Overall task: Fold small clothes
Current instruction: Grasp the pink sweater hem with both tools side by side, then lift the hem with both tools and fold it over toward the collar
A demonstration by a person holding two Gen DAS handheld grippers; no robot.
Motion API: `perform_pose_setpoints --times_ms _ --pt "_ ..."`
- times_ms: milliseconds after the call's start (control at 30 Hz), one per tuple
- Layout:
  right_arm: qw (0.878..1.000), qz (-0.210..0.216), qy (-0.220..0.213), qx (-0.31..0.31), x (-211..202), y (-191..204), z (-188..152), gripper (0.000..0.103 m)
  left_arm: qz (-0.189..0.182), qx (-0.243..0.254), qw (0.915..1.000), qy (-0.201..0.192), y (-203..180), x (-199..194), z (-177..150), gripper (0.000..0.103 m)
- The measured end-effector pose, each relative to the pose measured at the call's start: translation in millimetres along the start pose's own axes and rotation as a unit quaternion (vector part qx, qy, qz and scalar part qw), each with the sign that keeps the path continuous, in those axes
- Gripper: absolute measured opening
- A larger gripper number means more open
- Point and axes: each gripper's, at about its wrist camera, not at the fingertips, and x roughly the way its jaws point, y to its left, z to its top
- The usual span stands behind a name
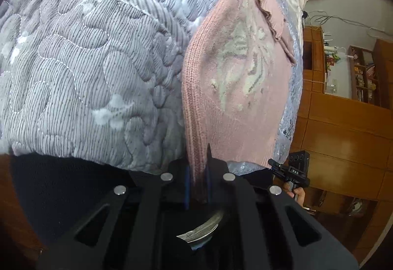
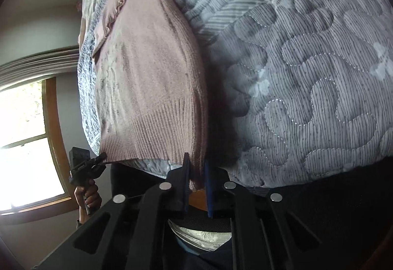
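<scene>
My left gripper (image 1: 198,171) and right gripper (image 2: 197,176) each pinch one corner of the pink knitted sweater's (image 1: 233,88) hem. The sweater lies flat on the grey quilted bedspread (image 1: 86,68), near its edge, with wide bare quilt beside it.

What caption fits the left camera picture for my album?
Left gripper pinches a pink knit sweater's corner on a grey quilt.

pink sweater (image 1: 228,98), grey striped quilt (image 1: 86,73)

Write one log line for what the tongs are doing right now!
left tongs: shut on sweater corner | right tongs: shut on sweater hem | sweater: on quilt
</scene>
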Motion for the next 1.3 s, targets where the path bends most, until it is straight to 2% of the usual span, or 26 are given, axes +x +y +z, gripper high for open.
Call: perform_pose_setpoints --times_ms 267,400,567,767,967,1167,1300 --pt "0.993 0.097 -0.064 -0.020 -58.4 45.9 -2.5 0.009 -0.071 0.004 0.9954 -0.064 -41.1 -47.8 -14.9 0.007" --pt "0.988 0.123 -0.082 -0.035 -82.0 68.9 11.5 0.009 -0.100 0.002 0.9910 -0.089 -66.0 -67.4 -8.5 0.007" --pt "0.984 0.138 -0.105 -0.045 -105.7 94.7 40.2 0.009 -0.119 -0.001 0.9868 -0.110 -92.8 -86.2 14.8 0.007" --pt "0.983 0.127 -0.125 -0.039 -121.6 111.9 86.5 0.009 -0.122 -0.013 0.9857 -0.116 -113.1 -92.7 63.6 0.007" --pt "0.987 0.095 -0.129 -0.023 -114.8 114.6 140.3 0.009 -0.109 -0.048 0.9864 -0.112 -114.3 -77.7 129.4 0.007" --pt "0.991 0.058 -0.118 -0.004 -92.1 110.4 199.6 0.009 -0.073 -0.083 0.9891 -0.097 -109.5 -42.0 200.0 0.007" --pt "0.994 0.028 -0.105 0.009 -66.0 104.2 237.2 0.009 -0.039 -0.100 0.9909 -0.081 -103.1 -14.2 234.6 0.007"
